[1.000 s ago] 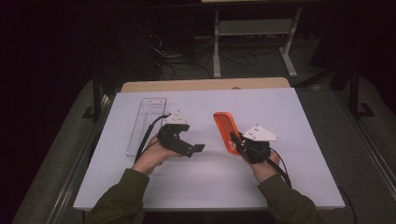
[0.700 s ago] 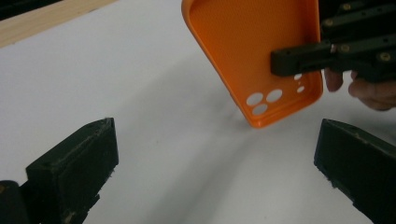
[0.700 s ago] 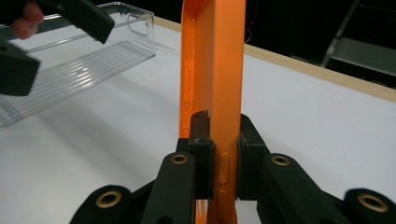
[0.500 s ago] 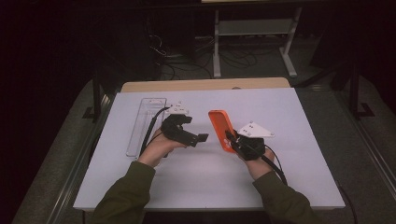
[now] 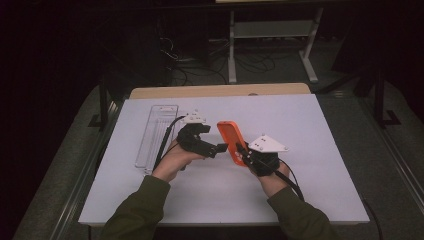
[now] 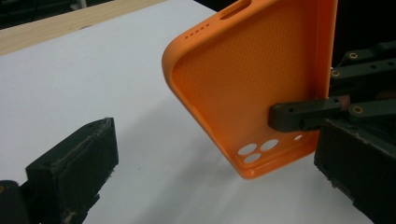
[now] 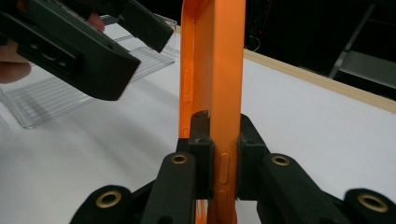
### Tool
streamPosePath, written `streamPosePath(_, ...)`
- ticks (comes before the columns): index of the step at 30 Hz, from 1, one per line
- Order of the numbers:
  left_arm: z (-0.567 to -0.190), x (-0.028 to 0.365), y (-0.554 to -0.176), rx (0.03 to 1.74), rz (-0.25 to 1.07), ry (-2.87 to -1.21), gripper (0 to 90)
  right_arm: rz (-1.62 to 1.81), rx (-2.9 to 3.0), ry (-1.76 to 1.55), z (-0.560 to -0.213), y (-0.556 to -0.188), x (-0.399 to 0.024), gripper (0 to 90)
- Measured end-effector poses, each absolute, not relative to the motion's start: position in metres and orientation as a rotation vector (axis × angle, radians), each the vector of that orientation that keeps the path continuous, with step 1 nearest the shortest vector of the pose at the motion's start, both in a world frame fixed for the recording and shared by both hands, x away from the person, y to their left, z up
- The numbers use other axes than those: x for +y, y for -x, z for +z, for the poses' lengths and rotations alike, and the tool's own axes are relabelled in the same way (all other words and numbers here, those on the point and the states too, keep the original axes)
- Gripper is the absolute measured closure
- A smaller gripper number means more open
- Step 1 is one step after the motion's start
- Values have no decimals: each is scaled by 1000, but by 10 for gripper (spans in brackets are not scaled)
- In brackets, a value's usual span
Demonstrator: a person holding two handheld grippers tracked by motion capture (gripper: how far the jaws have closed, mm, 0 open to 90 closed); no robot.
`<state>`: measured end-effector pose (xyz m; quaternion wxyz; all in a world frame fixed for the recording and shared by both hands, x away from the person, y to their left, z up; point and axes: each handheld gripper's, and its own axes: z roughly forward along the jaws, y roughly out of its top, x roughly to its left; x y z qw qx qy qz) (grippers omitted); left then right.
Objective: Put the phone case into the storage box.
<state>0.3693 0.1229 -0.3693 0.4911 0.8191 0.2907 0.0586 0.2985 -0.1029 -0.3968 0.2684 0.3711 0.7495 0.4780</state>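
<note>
Orange phone case (image 5: pixel 232 141): soft, textured inside, camera holes, side buttons. Held mid-surface, edge clamped between right gripper (image 5: pixel 246 152) jaws. Left gripper (image 5: pixel 218 148), at its 9 o'clock, jaws apart, empty.

Orange phone case (image 6: pixel 252 84) cut off at the top edge of the left gripper view, its lower end hidden behind the right hand-held gripper (image 7: pixel 219 154), clear plastic tray (image 7: pixel 56 100) partly hidden behind the left hand-held gripper (image 7: pixel 74 42).

Orange phone case (image 5: pixel 231 142) upright on edge, clamped above table.
</note>
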Motion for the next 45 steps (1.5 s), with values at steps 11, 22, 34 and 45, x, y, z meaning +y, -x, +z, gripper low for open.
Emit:
streamPosePath(11, -371, 115, -369, 712, 160, -1963, 0, 1292, 2045, -997, -398, -297, -98, 788)
streamPosePath(22, -370, 107, -366, 732, 147, -1907, 0, 1303, 2048, -1006, -399, -294, -94, 788)
streamPosePath(34, -372, 100, -364, 737, 138, -1878, 0, 1315, 2057, -1015, -400, -292, -91, 788)
streamPosePath(45, -372, 96, -361, 743, 161, -1853, 0, 1283, 2065, -993, -403, -292, -89, 787)
